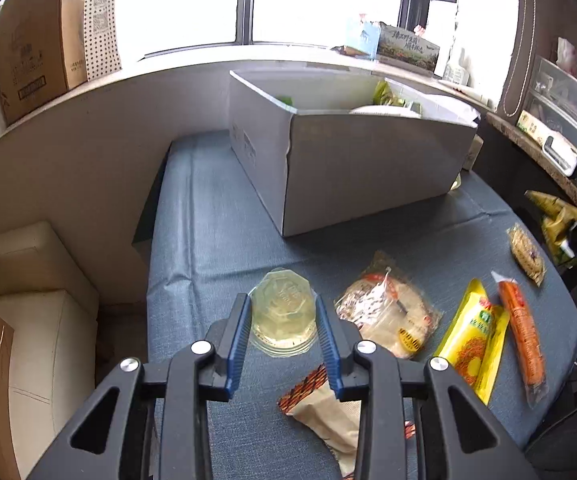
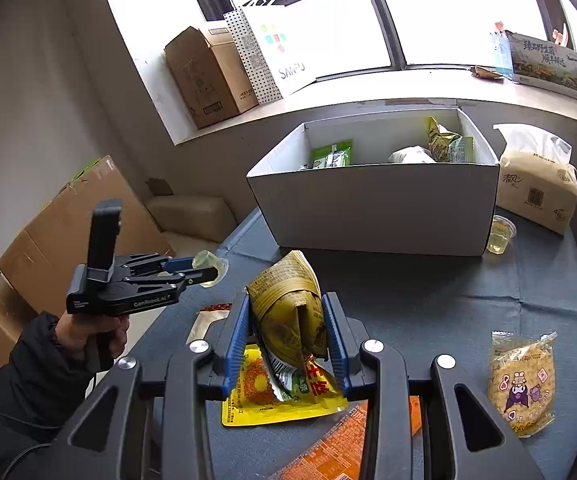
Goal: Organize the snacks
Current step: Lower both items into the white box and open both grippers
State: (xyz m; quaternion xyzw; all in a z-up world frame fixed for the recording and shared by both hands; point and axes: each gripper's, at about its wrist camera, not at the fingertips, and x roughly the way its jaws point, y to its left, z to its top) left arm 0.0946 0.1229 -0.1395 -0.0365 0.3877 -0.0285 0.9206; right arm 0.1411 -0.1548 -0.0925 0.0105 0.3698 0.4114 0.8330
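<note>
Nearest me, my right gripper point(image 2: 286, 338) has its jaws clamped on a crinkly olive snack bag point(image 2: 286, 308), held above the yellow packet point(image 2: 272, 396) on the table point(image 2: 428, 300), short of the white box point(image 2: 372, 208). I judge the bag light, soft and crushable. Left of it, my left gripper point(image 1: 281, 330) has its jaws pressed on a clear jelly cup point(image 1: 282, 314), also in front of the box. I'd guess it's slick and thin-walled; the sides below the rim suit best.
</note>
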